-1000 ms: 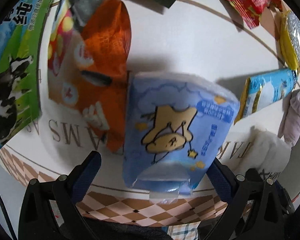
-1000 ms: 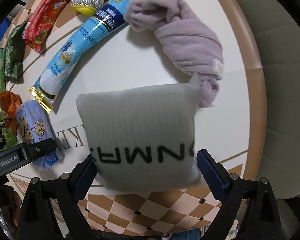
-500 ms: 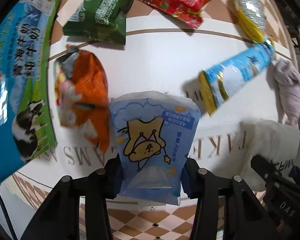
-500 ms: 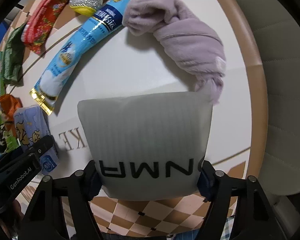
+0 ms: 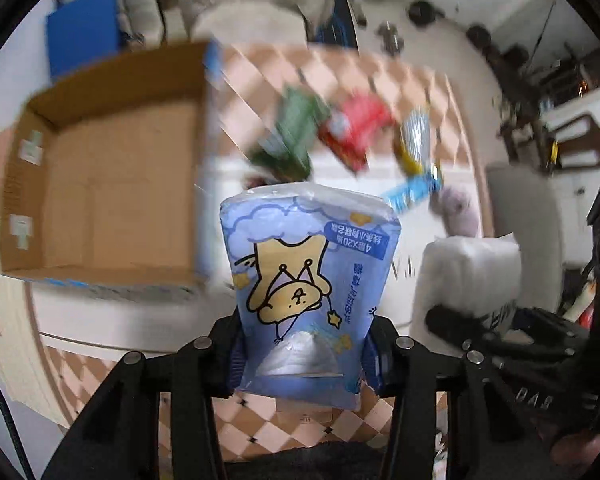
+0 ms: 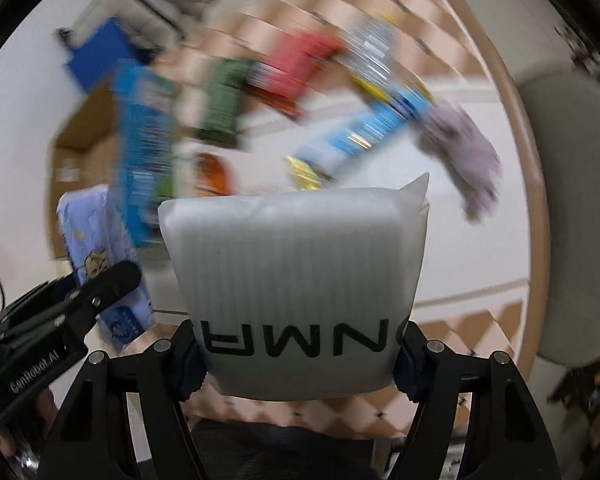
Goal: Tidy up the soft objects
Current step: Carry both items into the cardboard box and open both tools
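Observation:
My left gripper (image 5: 304,364) is shut on a blue tissue pack with a cartoon bear (image 5: 308,276) and holds it up above the table; the pack also shows in the right wrist view (image 6: 96,248). My right gripper (image 6: 296,364) is shut on a white soft pack with black letters (image 6: 296,280), also lifted; it shows at the right of the left wrist view (image 5: 468,276). A purple cloth (image 6: 464,152) lies on the round table (image 6: 460,264) at the far right.
An open, empty cardboard box (image 5: 104,192) stands to the left on the table. Blurred snack packs lie further back: green (image 6: 224,100), red (image 6: 296,68), a long light-blue tube (image 6: 364,132), an orange bag (image 6: 212,172). A beige chair (image 6: 572,216) is at the right.
Both grippers closed on their packs and lifted them off the table. Both views have risen and tilted, so the box is now in sight.

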`<state>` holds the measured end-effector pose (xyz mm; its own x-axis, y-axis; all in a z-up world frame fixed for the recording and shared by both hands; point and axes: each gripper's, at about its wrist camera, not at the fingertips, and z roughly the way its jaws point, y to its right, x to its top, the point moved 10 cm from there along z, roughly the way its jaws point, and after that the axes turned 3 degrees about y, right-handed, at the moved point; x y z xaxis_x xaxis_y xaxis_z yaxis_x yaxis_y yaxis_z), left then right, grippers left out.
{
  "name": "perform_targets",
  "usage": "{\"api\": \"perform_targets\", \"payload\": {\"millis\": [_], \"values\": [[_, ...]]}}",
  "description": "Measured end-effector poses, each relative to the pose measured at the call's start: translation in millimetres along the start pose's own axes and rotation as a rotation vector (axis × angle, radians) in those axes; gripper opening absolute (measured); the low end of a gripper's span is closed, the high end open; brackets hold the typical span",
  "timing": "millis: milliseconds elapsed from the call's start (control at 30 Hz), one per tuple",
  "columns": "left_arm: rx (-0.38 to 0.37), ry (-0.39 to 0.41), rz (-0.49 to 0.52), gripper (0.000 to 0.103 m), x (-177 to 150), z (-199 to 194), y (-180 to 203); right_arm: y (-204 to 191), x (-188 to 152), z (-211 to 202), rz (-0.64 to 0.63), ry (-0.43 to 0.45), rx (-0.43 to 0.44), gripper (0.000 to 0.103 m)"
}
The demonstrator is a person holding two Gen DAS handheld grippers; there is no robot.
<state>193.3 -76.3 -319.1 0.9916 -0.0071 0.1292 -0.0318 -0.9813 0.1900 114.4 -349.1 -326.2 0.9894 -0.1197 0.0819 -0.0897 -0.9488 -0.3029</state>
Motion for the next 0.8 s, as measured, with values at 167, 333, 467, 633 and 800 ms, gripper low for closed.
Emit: {"api": "perform_targets", "payload": {"millis": [167, 333, 467, 633, 800], "values": [[0.02, 0.079, -0.051, 0.044, 53, -58, -68, -128, 53, 3, -0.124, 0.065, 0.074, 0.075], [0.061, 0.051, -0.126, 0.044, 108, -54, -138, -239, 111, 56, -0.156, 0.044, 0.076, 0.075], [0.074, -0.021, -0.16, 0.044, 160, -54, -188, -293, 175, 141, -0.164, 0.012, 0.023, 0.075], [0.057, -0.139, -0.169, 0.045, 201, -21, -226, -328, 223, 225, -0.13, -0.048, -0.046, 0.075], [0.033, -0.217, -0.149, 0.046, 221, 26, -247, -357, 243, 252, -0.123, -0.091, -0.114, 0.075]]}}
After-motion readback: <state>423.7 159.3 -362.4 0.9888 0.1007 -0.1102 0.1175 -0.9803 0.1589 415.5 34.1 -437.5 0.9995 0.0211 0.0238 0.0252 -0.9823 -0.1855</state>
